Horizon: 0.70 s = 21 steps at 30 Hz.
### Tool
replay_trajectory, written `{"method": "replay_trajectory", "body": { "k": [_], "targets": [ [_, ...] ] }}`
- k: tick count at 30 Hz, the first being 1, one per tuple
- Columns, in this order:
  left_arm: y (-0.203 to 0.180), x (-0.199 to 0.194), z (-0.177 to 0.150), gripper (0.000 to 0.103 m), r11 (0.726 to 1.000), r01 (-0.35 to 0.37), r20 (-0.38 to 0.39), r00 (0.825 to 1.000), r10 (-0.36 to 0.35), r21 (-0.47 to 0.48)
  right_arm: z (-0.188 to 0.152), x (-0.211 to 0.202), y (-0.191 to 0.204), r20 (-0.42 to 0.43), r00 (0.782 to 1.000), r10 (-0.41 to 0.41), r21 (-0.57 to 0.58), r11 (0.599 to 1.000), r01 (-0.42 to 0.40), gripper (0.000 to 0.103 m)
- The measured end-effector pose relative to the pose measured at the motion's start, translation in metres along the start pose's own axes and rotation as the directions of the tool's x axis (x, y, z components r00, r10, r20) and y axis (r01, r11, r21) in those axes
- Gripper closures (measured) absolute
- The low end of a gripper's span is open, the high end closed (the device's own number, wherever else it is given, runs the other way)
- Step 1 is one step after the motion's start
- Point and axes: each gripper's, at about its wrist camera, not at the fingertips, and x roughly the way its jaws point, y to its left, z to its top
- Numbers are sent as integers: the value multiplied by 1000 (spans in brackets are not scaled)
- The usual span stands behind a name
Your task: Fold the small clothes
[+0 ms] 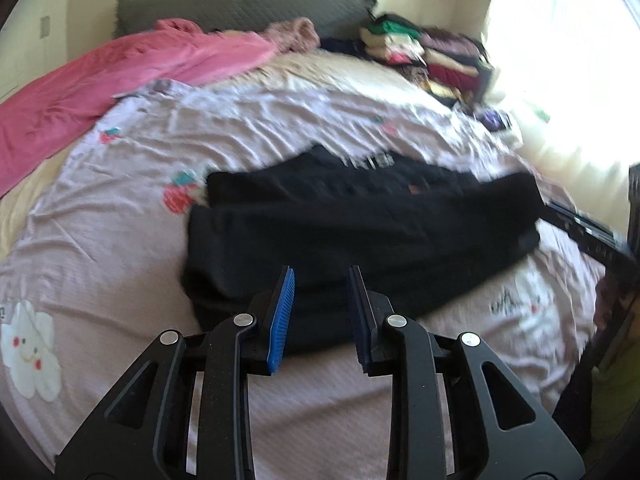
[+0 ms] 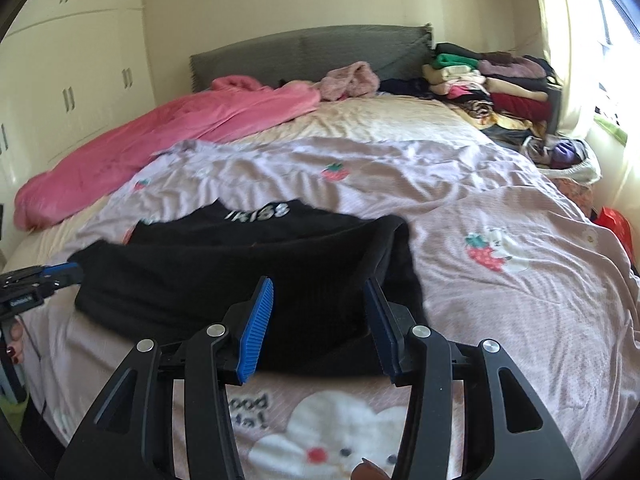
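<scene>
A black garment (image 2: 248, 272) with white lettering at its far edge lies folded flat on the near part of the bed.

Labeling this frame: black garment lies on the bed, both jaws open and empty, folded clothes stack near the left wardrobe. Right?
Wrong on the stack. The folded clothes stack sits at the bed's far right corner by the window, not near the wardrobe; the right wrist view shows it. Black garment and the open, empty jaws are right.

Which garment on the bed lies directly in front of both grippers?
The black folded garment with white lettering, spread on the lilac strawberry-print cover. The pink blanket and the stacked folded clothes sit far back near the headboard.
</scene>
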Motion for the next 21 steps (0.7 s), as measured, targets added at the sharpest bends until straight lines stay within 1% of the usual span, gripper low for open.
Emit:
{"method": "replay_trajectory", "body": {
  "k": [2,4,5,7,9,12,15,19,21],
  "targets": [
    [-7,9,-8,84,1000,-5,-25,1000,6,26,-6,5,8,-28,999,16,-25,1000,-17,60],
    [-10,19,-14,84,999,-18,-50,999,20,43,-12,14,19,-74,997,19,-68,997,-24,70],
    [-12,25,-18,84,998,-25,-64,998,28,51,-13,16,24,-86,996,14,-84,996,-21,72],
    [-13,30,-21,84,997,-41,-71,996,45,62,-16,18,35,-98,995,11,-131,991,-24,72],
    [-12,34,-24,84,996,-60,-70,995,65,72,-20,23,40,-119,993,10,-150,988,-28,72],
    [-12,39,-26,84,993,-82,-69,994,87,80,-27,38,40,-171,985,-12,-151,988,-14,72],
    [-12,45,-26,84,991,-99,-64,992,105,91,-32,48,38,-199,979,-37,-147,989,7,72],
    [-11,48,-21,84,987,-121,-39,991,126,101,-35,59,36,-217,974,-57,-145,989,25,74],
    [-9,50,-18,84,987,-127,-28,991,130,100,-34,61,34,-208,976,-64,-147,989,33,74]
  ]
}}
